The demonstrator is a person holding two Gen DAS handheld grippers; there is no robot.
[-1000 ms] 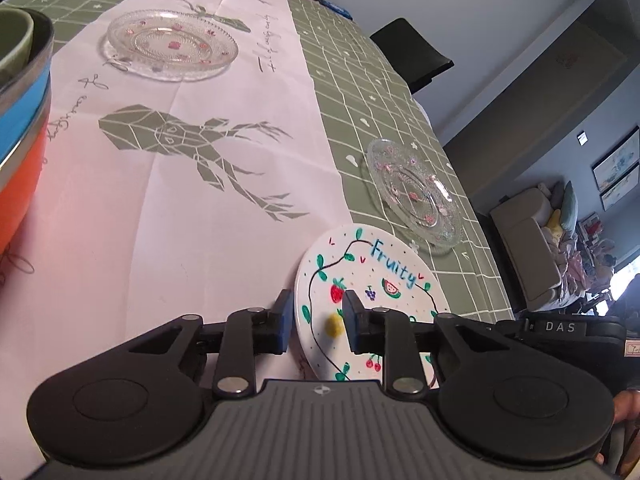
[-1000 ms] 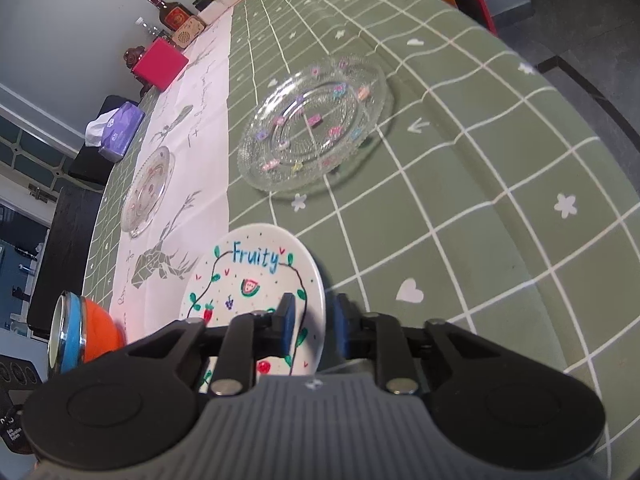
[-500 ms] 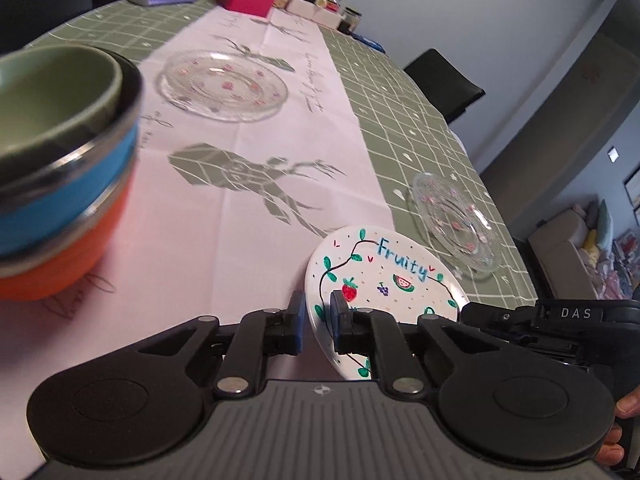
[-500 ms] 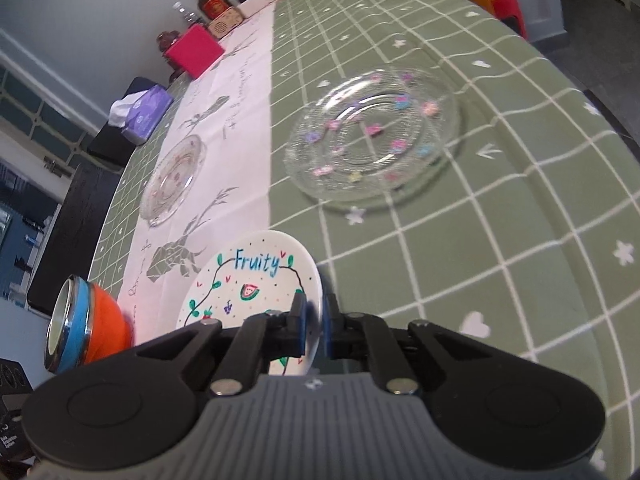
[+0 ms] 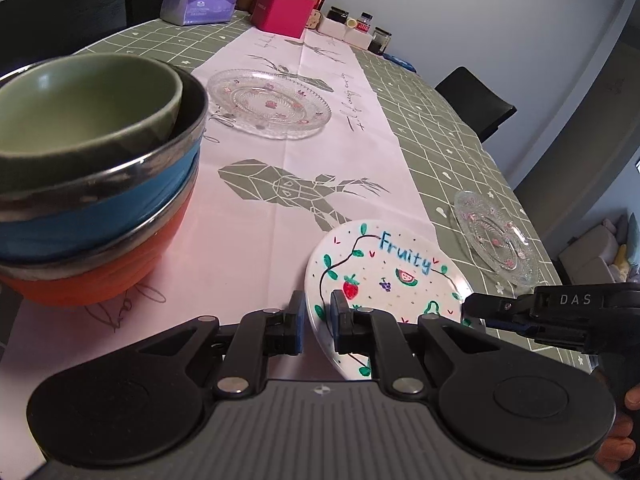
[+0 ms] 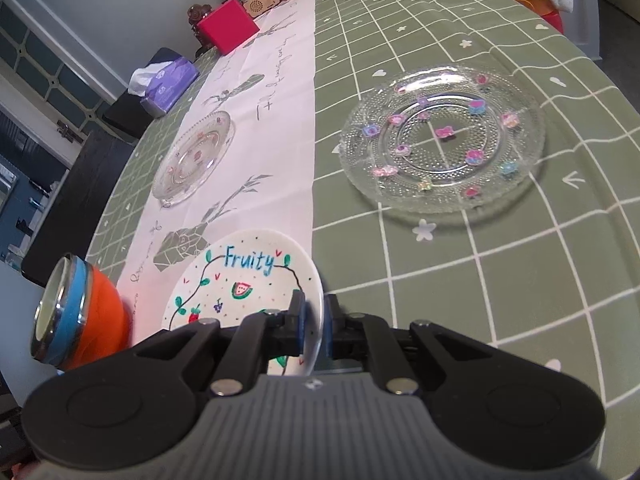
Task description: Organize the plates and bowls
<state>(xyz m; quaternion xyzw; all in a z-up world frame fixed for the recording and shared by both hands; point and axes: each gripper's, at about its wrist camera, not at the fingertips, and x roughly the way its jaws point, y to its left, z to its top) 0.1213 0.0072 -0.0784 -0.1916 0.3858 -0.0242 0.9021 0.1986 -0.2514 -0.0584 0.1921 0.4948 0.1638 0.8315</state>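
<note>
I have both grippers, left (image 5: pixel 316 322) and right (image 6: pixel 314 326), pinching the plate (image 5: pixel 384 276) rim; uneven pulls could crack or drop it.

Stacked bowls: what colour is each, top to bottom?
Green, blue, orange; clearest in the left wrist view.

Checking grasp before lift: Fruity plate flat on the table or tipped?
Tipped. The plate has its near rim raised between the shut jaws of both grippers, left and right.
</note>
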